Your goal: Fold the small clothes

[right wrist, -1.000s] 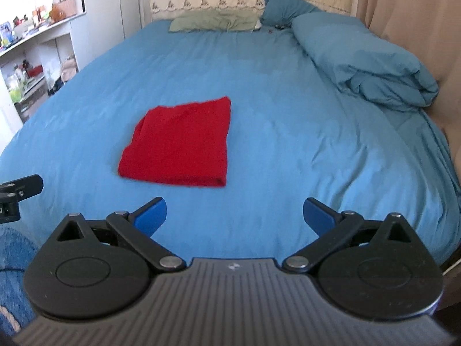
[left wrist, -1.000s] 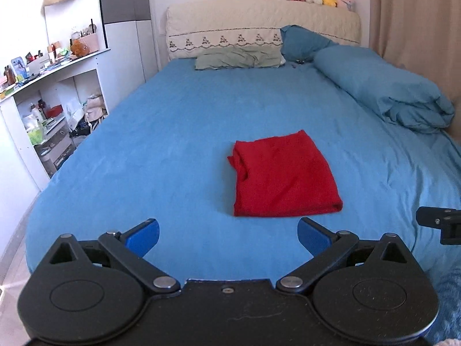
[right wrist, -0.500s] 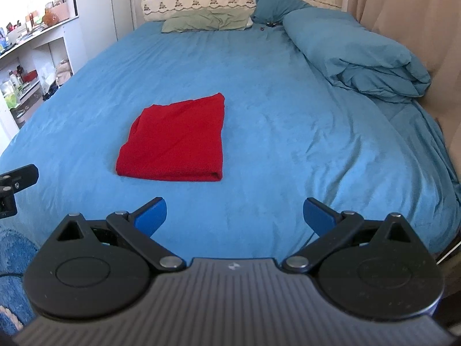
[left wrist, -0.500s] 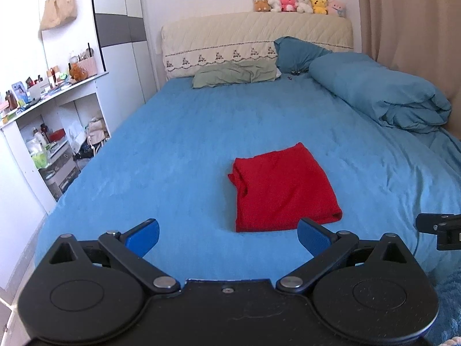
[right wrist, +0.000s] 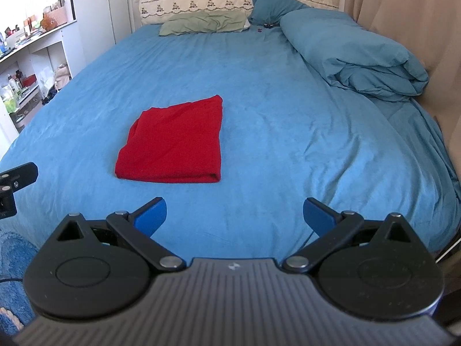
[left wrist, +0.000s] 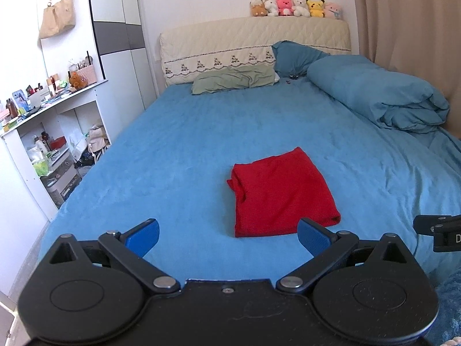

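A small red garment point(left wrist: 281, 193) lies folded into a neat rectangle on the blue bed sheet point(left wrist: 187, 150); it also shows in the right wrist view point(right wrist: 175, 142). My left gripper point(left wrist: 229, 236) is open and empty, held back near the foot of the bed, short of the garment. My right gripper point(right wrist: 234, 216) is open and empty too, below and right of the garment. Each gripper's edge shows in the other's view: the right gripper point(left wrist: 438, 230), the left gripper point(right wrist: 14, 181).
A rolled blue duvet point(left wrist: 380, 98) lies along the bed's right side. A green pillow point(left wrist: 233, 79) and a blue pillow point(left wrist: 296, 57) rest at the headboard point(left wrist: 253, 43), with plush toys point(left wrist: 296, 7) on top. Cluttered white shelves point(left wrist: 43, 132) stand left. A curtain point(left wrist: 403, 20) hangs right.
Both grippers have pulled back and risen from the bed, so the folded red garment looks farther off. Both stay open. The garment has not moved.
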The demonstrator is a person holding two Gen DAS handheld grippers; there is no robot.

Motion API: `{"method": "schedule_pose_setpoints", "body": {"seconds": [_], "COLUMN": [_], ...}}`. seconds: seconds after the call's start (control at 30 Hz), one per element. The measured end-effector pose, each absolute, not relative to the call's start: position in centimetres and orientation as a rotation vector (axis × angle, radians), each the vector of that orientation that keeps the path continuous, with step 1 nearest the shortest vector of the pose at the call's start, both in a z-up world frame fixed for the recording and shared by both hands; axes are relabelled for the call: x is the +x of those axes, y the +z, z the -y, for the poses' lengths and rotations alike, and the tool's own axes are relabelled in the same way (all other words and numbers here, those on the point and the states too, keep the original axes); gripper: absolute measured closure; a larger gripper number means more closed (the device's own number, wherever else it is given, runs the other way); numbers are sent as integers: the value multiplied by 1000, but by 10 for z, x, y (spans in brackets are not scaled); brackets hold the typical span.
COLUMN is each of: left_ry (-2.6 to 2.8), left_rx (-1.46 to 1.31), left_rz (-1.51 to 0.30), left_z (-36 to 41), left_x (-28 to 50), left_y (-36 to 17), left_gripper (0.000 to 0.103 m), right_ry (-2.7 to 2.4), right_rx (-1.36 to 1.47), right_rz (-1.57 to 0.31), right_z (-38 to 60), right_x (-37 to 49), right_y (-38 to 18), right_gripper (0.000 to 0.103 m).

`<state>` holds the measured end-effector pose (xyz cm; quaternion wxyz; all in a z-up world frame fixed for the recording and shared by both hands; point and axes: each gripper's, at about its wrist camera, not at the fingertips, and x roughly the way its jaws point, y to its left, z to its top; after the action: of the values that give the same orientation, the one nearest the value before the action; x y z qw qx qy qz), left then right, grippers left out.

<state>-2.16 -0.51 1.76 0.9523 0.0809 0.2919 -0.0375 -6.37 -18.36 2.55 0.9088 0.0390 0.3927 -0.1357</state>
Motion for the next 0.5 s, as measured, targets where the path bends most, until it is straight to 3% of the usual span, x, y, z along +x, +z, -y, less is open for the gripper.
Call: {"method": "schedule_pose_setpoints", "body": {"seconds": [0.5], "left_ry": [-76], "left_rx": [149], "left_rz": [-586], "left_z": [1], "left_x": [-24], "left_y": [19], "left_gripper": [0], "right_ry": [-281], "right_rx": [81], "right_rz": [-807], "right_z": [183], "right_x": [-65], "right_y": [26], "right_gripper": [0]}}
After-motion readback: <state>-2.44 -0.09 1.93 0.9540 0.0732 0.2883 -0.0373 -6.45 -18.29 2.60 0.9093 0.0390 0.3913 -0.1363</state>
